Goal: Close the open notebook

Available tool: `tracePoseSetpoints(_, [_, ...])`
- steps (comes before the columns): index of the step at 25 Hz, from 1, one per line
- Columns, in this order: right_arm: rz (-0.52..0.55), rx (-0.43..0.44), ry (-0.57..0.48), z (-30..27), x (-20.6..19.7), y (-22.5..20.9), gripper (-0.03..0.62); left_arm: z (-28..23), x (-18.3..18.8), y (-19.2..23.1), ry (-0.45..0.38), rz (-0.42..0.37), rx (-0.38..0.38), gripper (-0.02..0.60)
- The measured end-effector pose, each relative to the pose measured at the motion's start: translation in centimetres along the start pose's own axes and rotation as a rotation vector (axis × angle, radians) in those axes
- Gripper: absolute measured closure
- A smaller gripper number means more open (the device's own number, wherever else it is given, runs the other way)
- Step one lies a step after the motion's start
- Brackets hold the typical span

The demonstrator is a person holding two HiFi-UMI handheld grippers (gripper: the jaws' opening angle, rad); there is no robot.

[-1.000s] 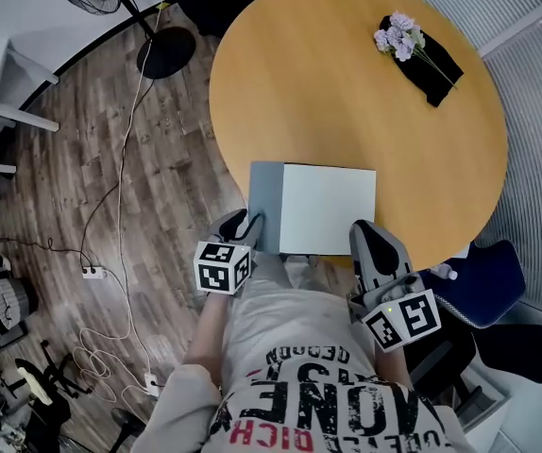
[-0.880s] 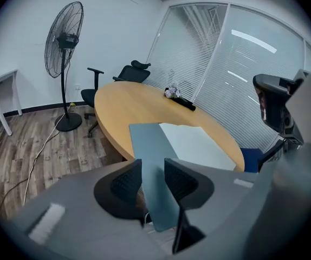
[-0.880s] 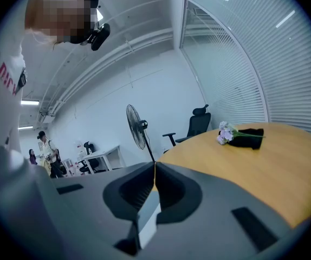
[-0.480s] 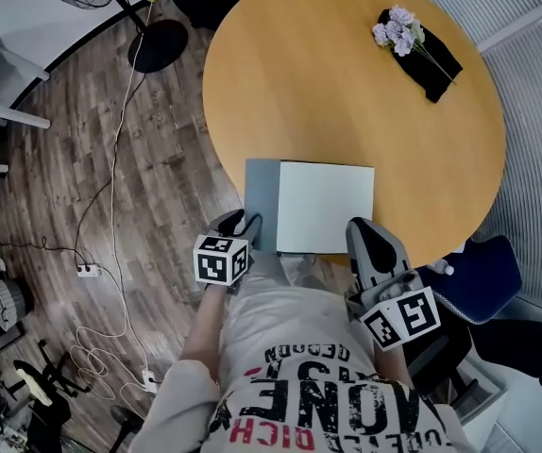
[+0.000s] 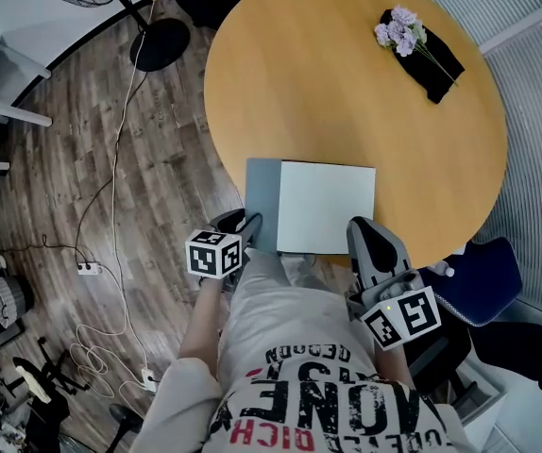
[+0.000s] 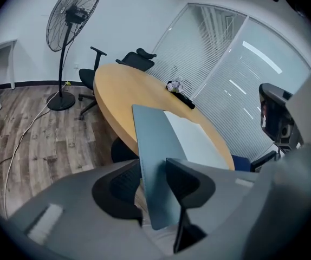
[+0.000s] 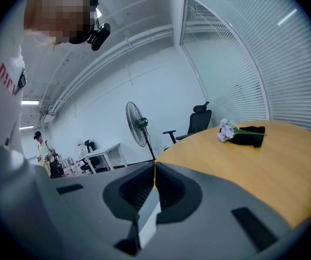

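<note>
The left gripper, its jaws just opened wide, straddles the near edge of the grey cover without pinching it. The right gripper is clamped on the near right corner of the notebook, which lies open at the near rim of the round wooden table. Purple flowers lie on the far side

Round wooden table, open notebook at near edge, black cloth with flowers far side
</note>
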State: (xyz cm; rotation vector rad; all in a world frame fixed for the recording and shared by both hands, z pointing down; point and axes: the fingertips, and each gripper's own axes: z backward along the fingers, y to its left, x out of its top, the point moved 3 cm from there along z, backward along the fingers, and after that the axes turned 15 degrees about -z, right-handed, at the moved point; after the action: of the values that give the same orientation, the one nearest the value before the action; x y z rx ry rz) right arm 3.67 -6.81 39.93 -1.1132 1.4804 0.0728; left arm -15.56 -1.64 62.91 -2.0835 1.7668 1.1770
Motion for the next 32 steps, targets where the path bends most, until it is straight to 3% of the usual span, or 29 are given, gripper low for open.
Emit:
tracePoseSetpoints(5, [0.003,0.002,0.003,0.0,0.1,0.1,0.582,0.2,0.2,0.0,0.008,-0.003,-0.007,0.428])
tracePoseSetpoints(10, [0.003,0.002,0.006,0.1,0.0,0.0,0.582,0.7,0.3,-0.1,-0.005,-0.039,0.059,0.451])
tracePoseSetpoints(14, [0.003,0.002,0.010,0.2,-0.1,-0.3,0.582,1.3,0.6,0.0,-0.032,-0.065,0.134,0.523])
tracePoseSetpoints(19, [0.004,0.014,0.007,0.5,-0.1,-0.3,0.582,1.8,1.3,-0.5,-0.033,-0.086,0.157,0.551])
tracePoseSetpoints(32, [0.012,0.035,-0.008,1.2,0.4,-0.4,0.582,4.4,3.9,-2.8,-0.089,-0.096,0.192,0.561])
